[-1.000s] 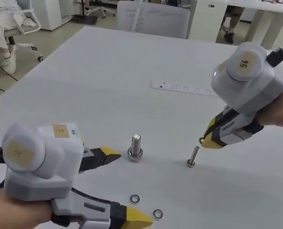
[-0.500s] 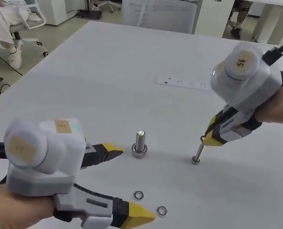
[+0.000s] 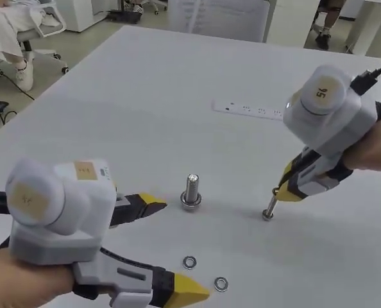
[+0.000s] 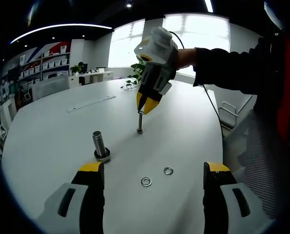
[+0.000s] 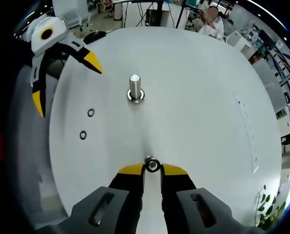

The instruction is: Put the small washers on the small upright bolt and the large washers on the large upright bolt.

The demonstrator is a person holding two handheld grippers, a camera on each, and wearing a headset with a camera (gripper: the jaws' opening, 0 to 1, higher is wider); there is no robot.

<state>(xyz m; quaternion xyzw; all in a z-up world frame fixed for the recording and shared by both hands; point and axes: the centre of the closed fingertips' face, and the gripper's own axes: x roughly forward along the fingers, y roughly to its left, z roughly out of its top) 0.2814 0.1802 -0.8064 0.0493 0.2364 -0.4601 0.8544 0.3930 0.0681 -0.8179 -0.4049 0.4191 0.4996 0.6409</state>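
The right gripper (image 3: 282, 190) has its jaws drawn almost together on a small washer (image 5: 152, 165), pinching the little ring by its edges between the yellow tips. It holds the ring right at the top of the small bolt (image 3: 269, 208), which stands upright on the table (image 3: 145, 96). From here I can't tell whether the ring is over the tip of the thread or only touching it. The gripper comes down on the bolt at a slant from the person's right.

The left gripper (image 4: 154, 168) has its jaws spread wide with nothing between the tips, and it hangs low over the near part of the table. Just ahead of its tips a loose washer (image 4: 146, 182) lies flat on the table, with a second washer (image 4: 168, 170) near it but apart. Beyond them, toward the left jaw's side, the large bolt (image 3: 191, 190) stands upright on its broad base, well apart from the small bolt. Whether any rings sit around its foot I can't tell.

Farther back a white power strip (image 3: 251, 110) lies flat on the table.
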